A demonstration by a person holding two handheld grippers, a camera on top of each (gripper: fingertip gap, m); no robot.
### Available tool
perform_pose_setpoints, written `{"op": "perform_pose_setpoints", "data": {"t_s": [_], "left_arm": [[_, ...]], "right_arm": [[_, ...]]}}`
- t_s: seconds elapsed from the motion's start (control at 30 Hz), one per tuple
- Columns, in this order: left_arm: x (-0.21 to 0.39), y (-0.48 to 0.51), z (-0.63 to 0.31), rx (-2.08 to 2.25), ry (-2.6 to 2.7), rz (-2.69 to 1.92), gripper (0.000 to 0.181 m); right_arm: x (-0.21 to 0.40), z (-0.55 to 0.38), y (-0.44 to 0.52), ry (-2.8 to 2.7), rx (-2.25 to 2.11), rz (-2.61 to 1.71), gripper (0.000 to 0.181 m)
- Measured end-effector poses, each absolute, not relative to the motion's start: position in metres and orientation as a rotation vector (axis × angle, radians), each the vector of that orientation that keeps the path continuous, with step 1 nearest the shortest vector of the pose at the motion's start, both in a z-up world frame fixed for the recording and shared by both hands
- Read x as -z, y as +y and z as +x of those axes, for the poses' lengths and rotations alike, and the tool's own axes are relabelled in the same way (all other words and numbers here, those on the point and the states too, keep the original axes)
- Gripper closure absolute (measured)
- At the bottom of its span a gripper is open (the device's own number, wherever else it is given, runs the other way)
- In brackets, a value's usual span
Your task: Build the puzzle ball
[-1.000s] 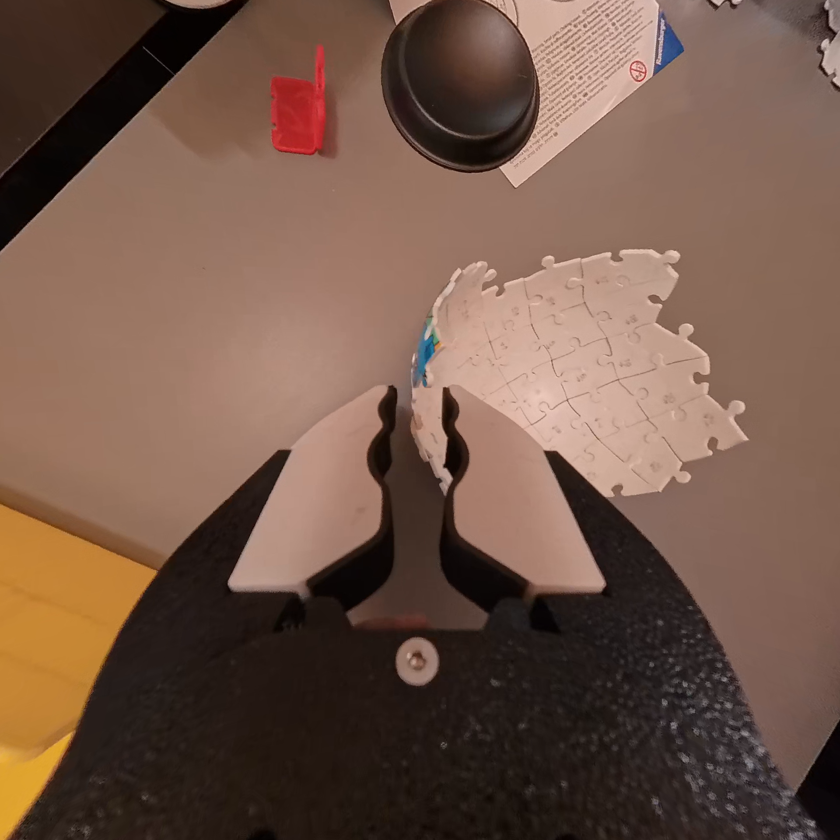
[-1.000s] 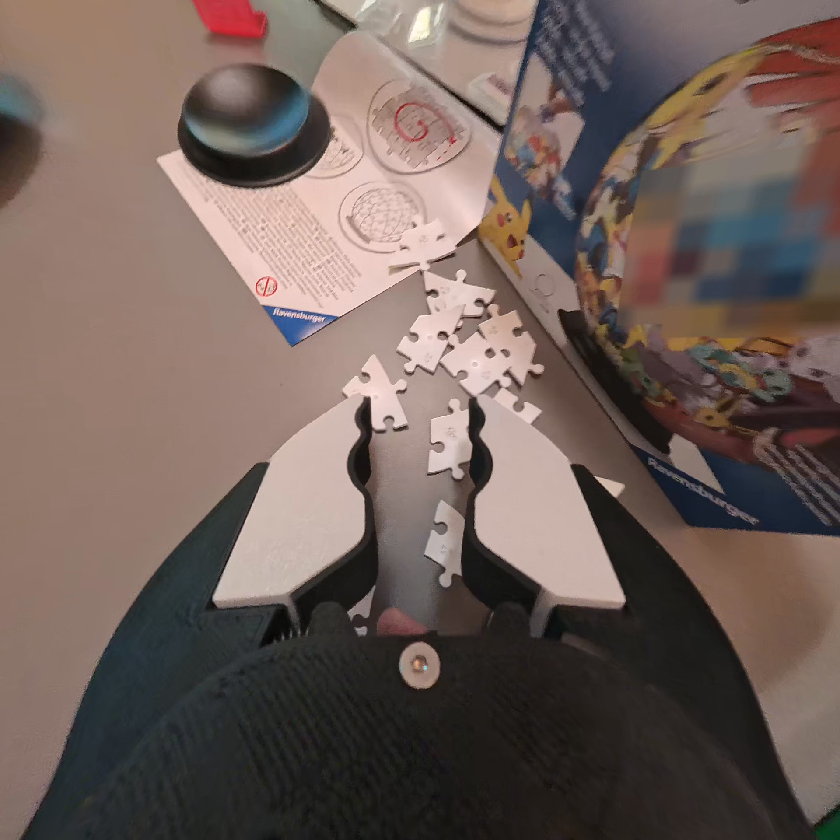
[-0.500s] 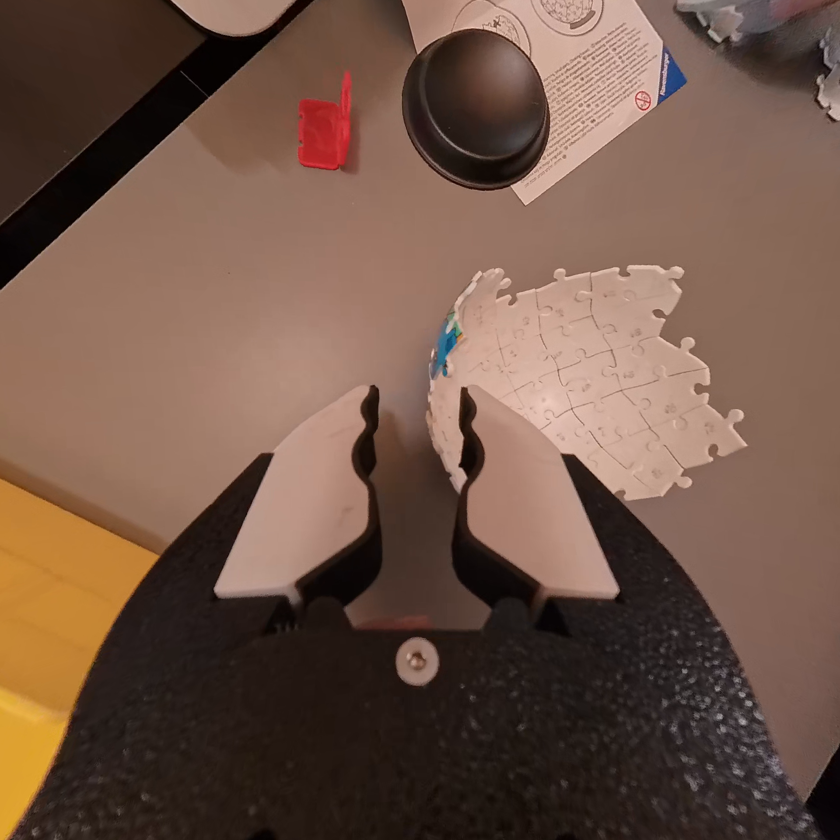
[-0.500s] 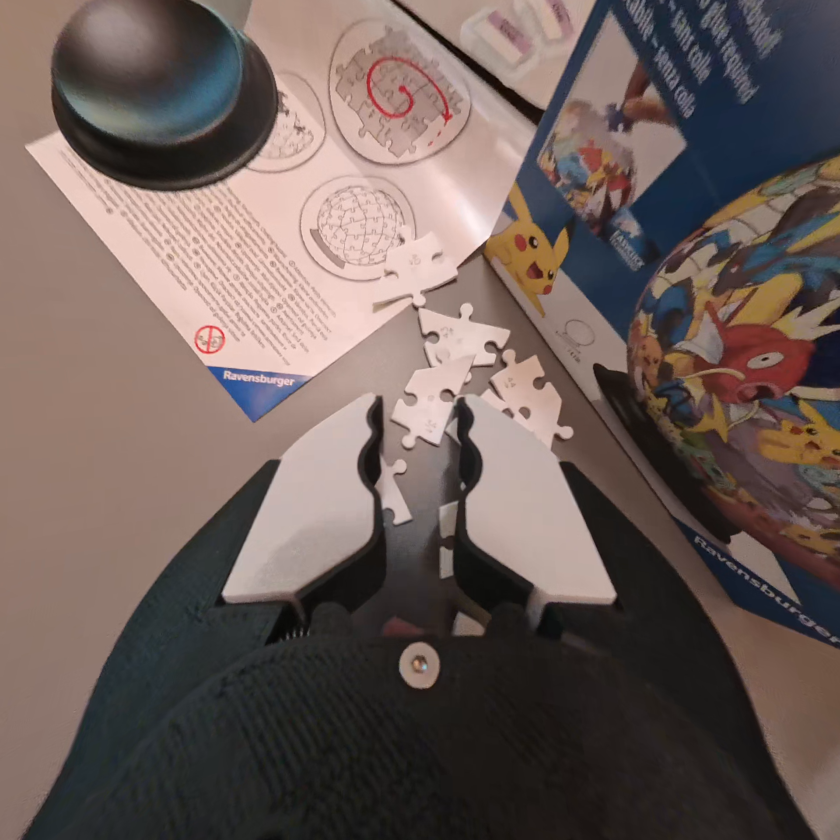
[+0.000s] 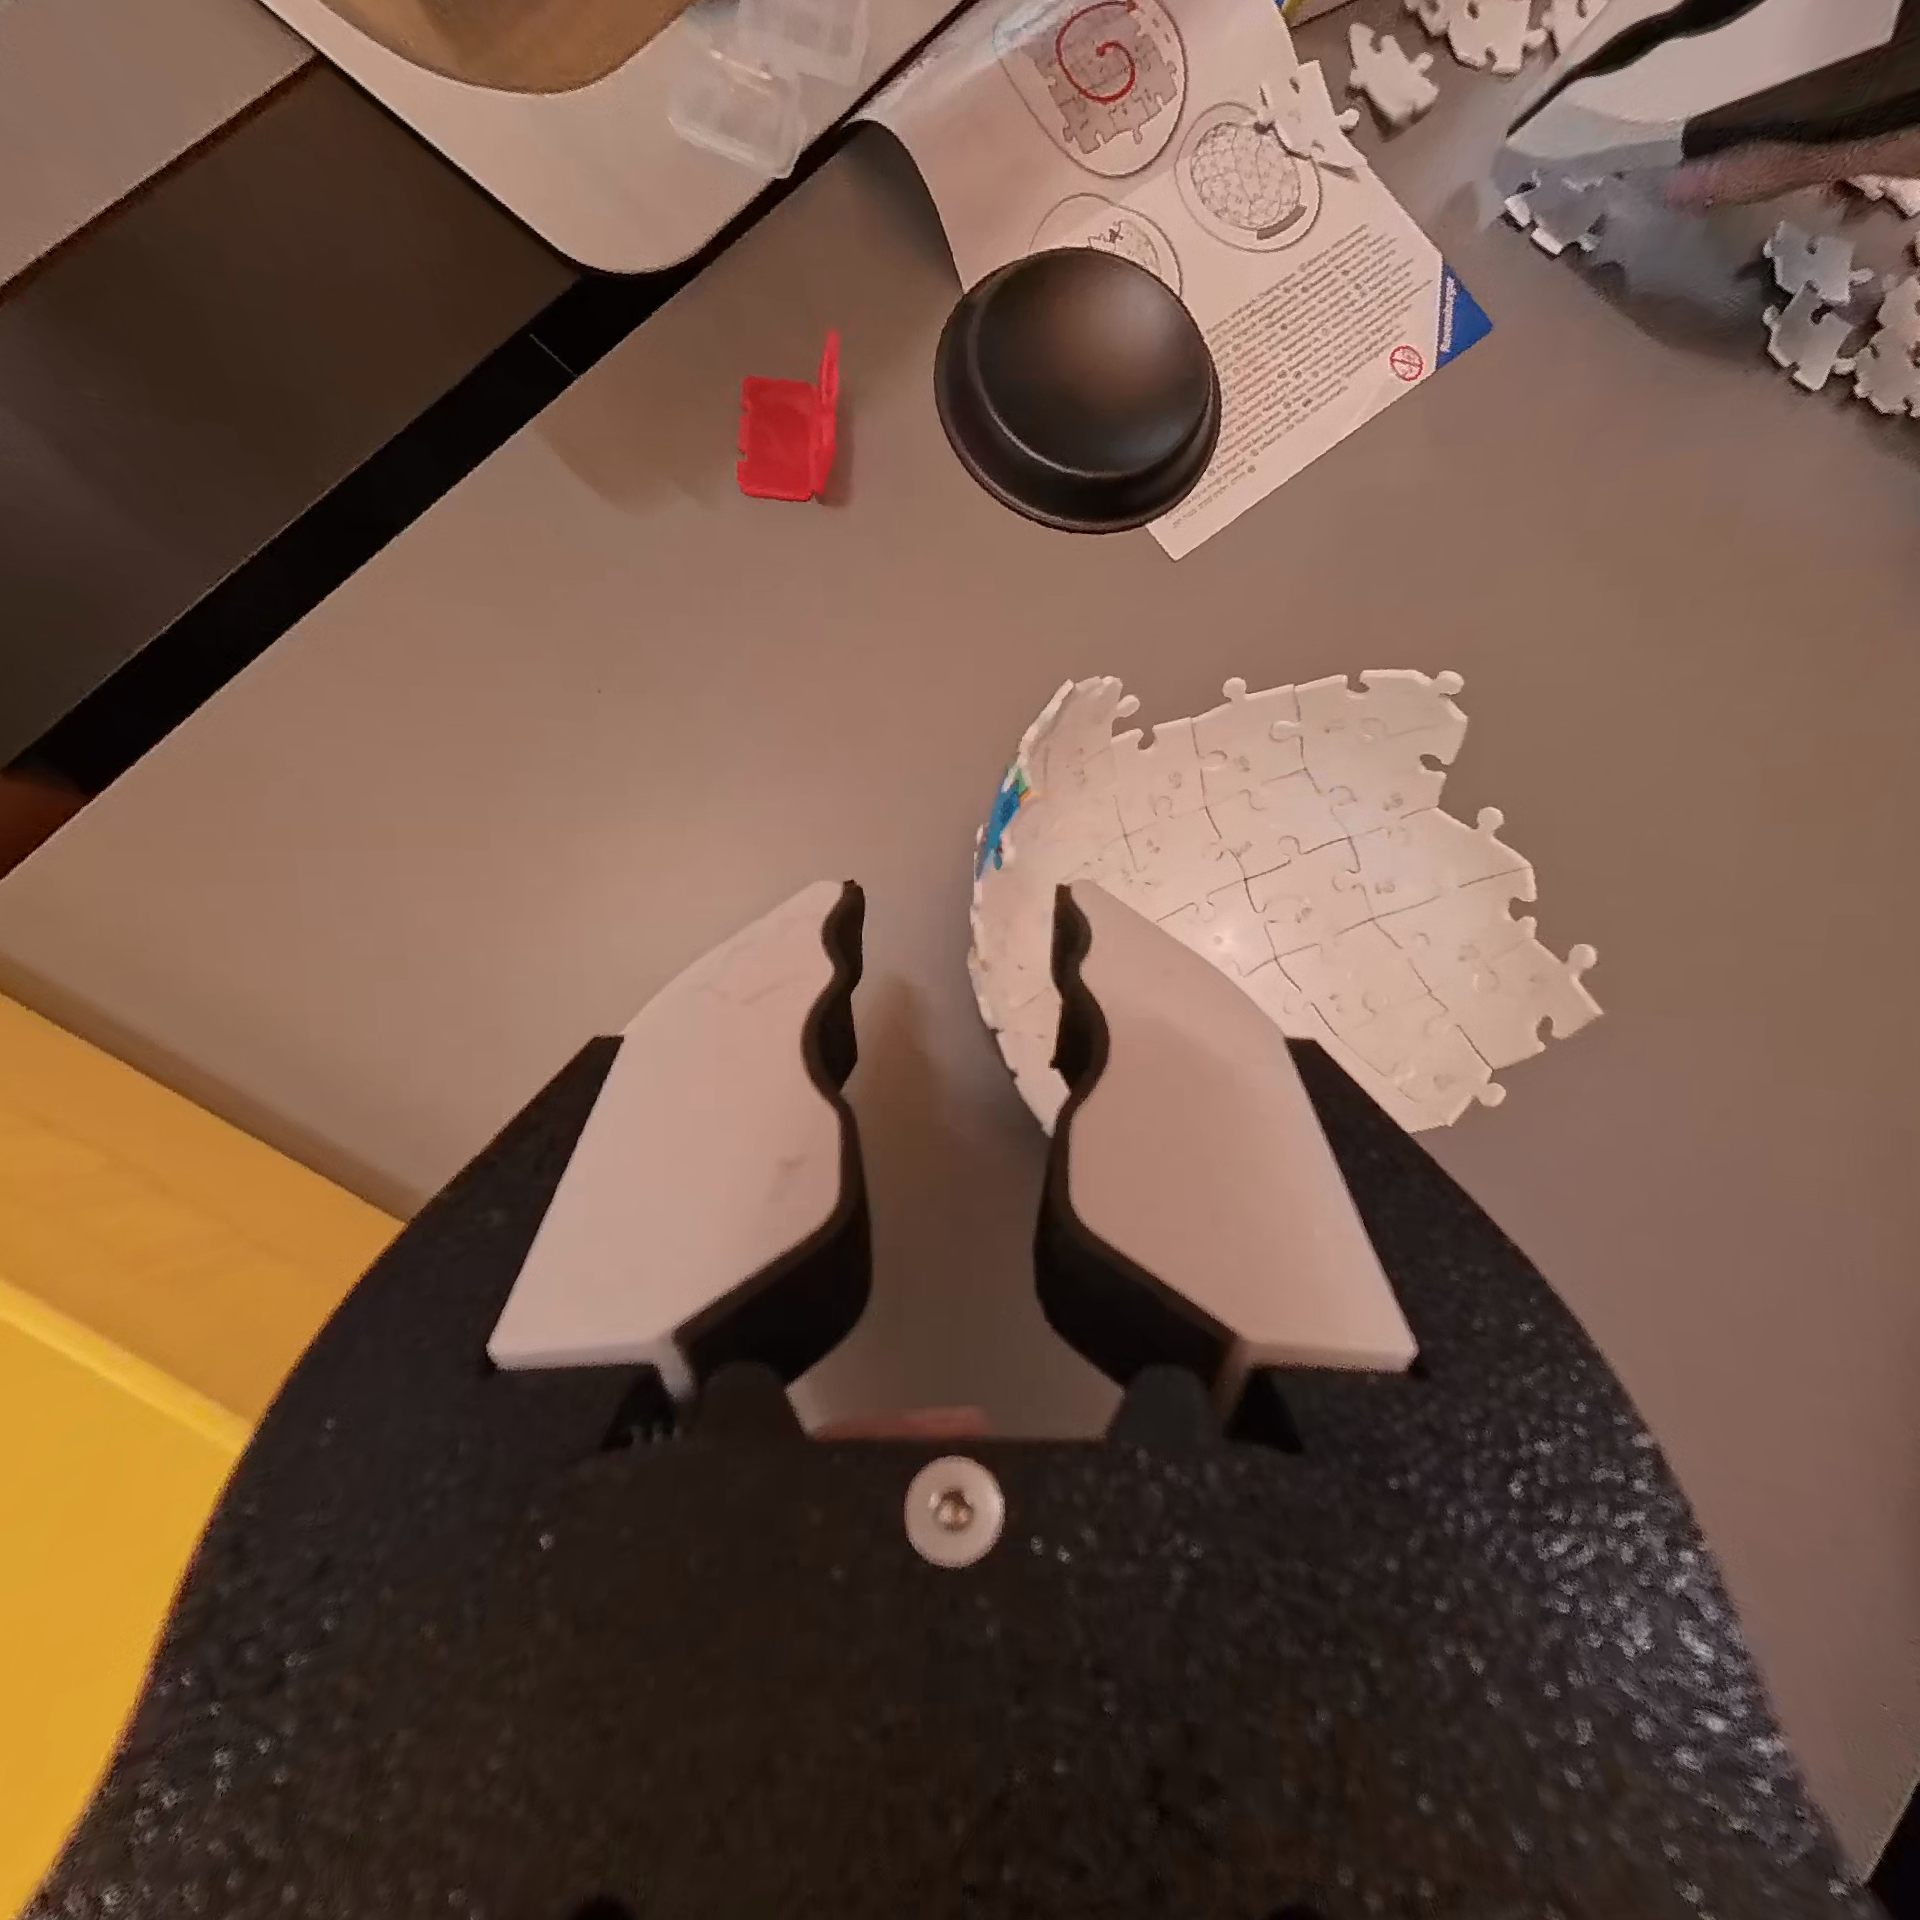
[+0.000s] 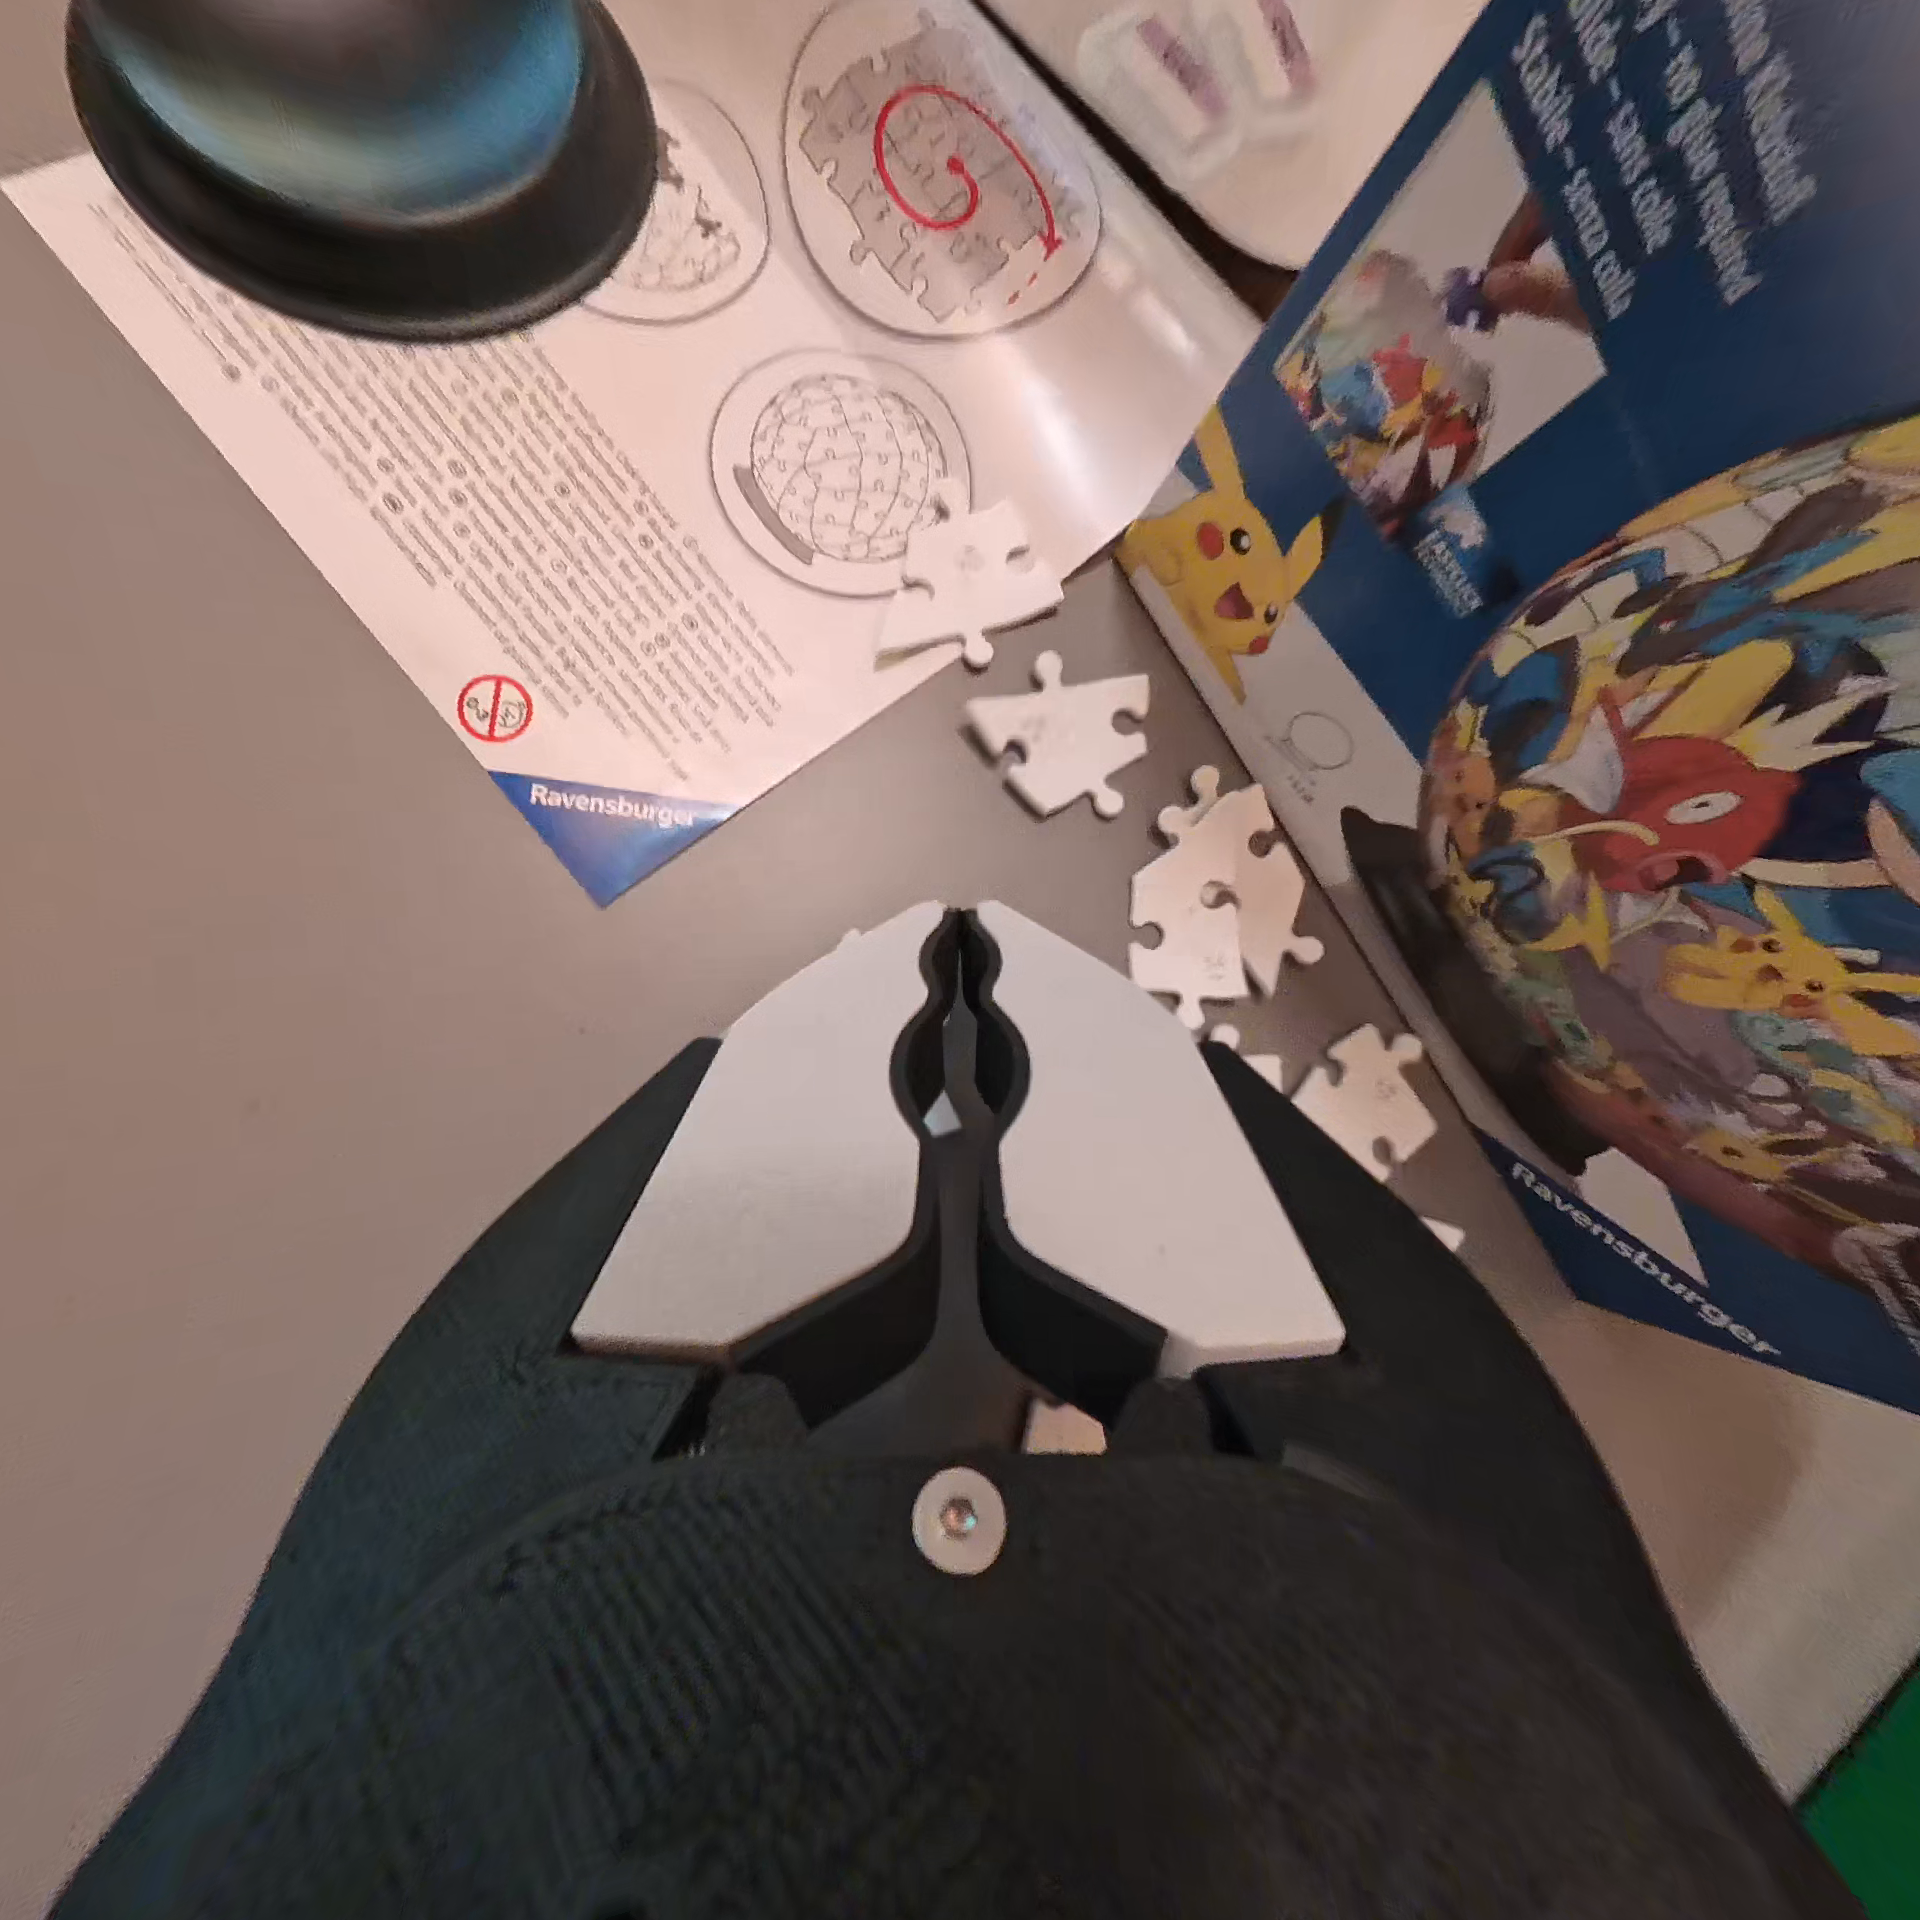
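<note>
A partly built puzzle ball shell, white inside up with a blue printed edge, lies on the grey table. My left gripper is open just left of it. The shell's near rim lies by the right finger, and no pad presses on it. In the right wrist view my right gripper is shut among loose white puzzle pieces. A thin white piece shows edge-on between its pads, mostly hidden.
A black dome stand sits on an instruction sheet at the back. A small red plastic part lies left of it. The blue puzzle box stands right of the loose pieces. A yellow surface borders the table's near left. One gripper's finger ends stand about 35 cm off the other's.
My left gripper opened, let go of the shell's rim and drew back; the shell stays on the table. My right gripper moved in over the loose pieces and closed.
</note>
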State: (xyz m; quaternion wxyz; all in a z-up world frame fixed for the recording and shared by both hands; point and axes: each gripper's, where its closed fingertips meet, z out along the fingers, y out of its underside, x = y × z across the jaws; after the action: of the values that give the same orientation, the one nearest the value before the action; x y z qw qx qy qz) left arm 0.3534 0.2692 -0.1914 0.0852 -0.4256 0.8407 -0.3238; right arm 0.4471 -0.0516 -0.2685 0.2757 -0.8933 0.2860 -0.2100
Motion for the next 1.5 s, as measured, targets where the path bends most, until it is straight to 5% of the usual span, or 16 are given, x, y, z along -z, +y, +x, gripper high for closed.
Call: {"op": "perform_pose_setpoints", "data": {"t_s": [0.47, 0.87, 1.33, 1.4, 1.5], "left_arm": [[0.189, 0.266, 0.349, 0.956, 2.528, -1.234, 0.147], [0.198, 0.267, 0.352, 0.935, 2.545, -1.252, 0.147], [0.198, 0.262, 0.350, 0.933, 2.562, -1.231, 0.148], [0.195, 0.262, 0.350, 0.942, 2.553, -1.228, 0.148], [0.190, 0.261, 0.351, 0.957, 2.534, -1.216, 0.148]], "right_arm": [[0.254, 0.464, -0.089, 0.826, 0.573, -2.282, 0.145], [0.272, 0.478, -0.087, 0.840, 0.452, -2.330, 0.142], [0.273, 0.468, -0.085, 0.859, 0.409, -2.334, 0.159], [0.265, 0.469, -0.086, 0.834, 0.497, -2.307, 0.177], [0.248, 0.467, -0.088, 0.838, 0.594, -2.265, 0.179]]}}
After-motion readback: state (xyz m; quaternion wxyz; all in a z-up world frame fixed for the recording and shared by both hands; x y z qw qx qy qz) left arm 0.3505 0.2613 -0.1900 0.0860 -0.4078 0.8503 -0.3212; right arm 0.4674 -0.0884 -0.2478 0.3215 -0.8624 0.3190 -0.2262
